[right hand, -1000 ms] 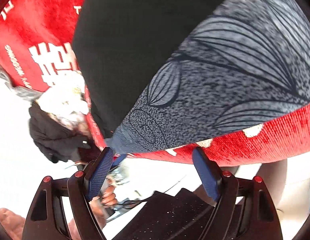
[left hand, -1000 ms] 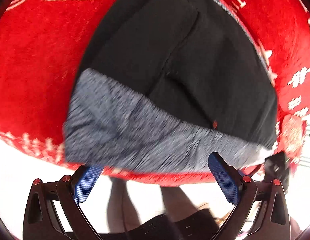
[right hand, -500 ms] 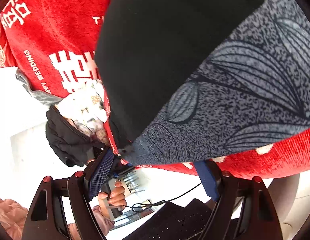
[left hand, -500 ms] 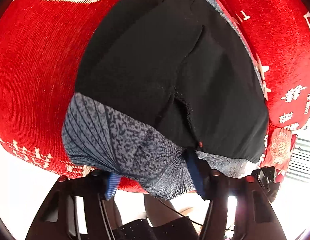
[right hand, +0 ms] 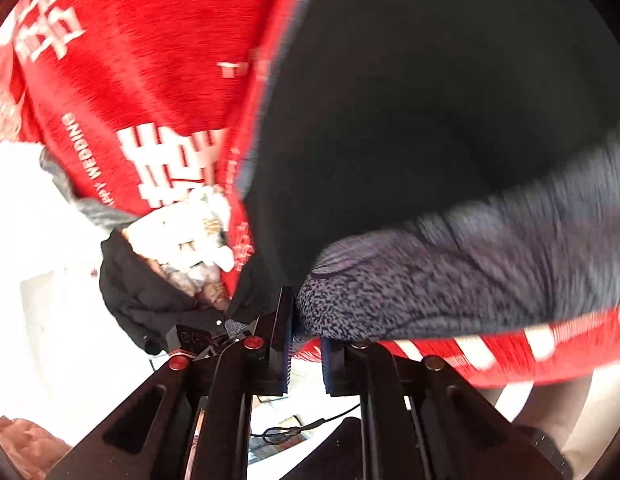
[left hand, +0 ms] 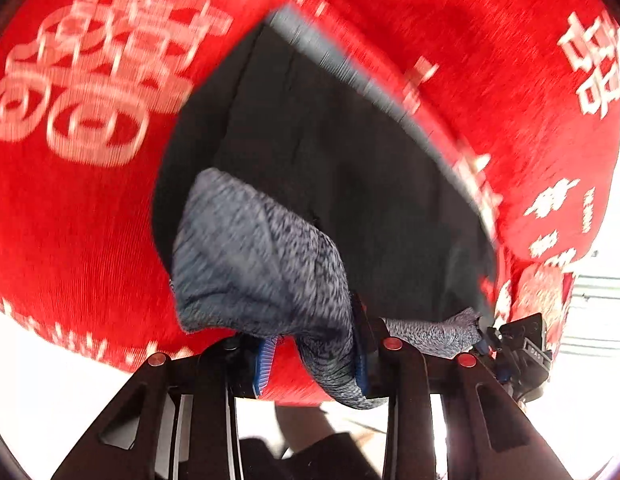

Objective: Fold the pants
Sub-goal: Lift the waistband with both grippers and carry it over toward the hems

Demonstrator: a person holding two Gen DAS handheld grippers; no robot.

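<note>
In the left wrist view, the left gripper (left hand: 314,354) has just been closing and now grasps the grey patterned waistband (left hand: 262,264) of the black pants (left hand: 330,152), which lie on the red cloth (left hand: 70,220) filling the frame. In the right wrist view, the right gripper (right hand: 306,344) has also just been closing, its fingers clenched on the same waistband near bottom centre. I judge the thin pinch could slip when the fabric is pulled, spoiling the fold.

Your left gripper (left hand: 314,350) pinches the waistband (left hand: 266,264); your right gripper (right hand: 304,350) has just been closing on its corner.
</note>
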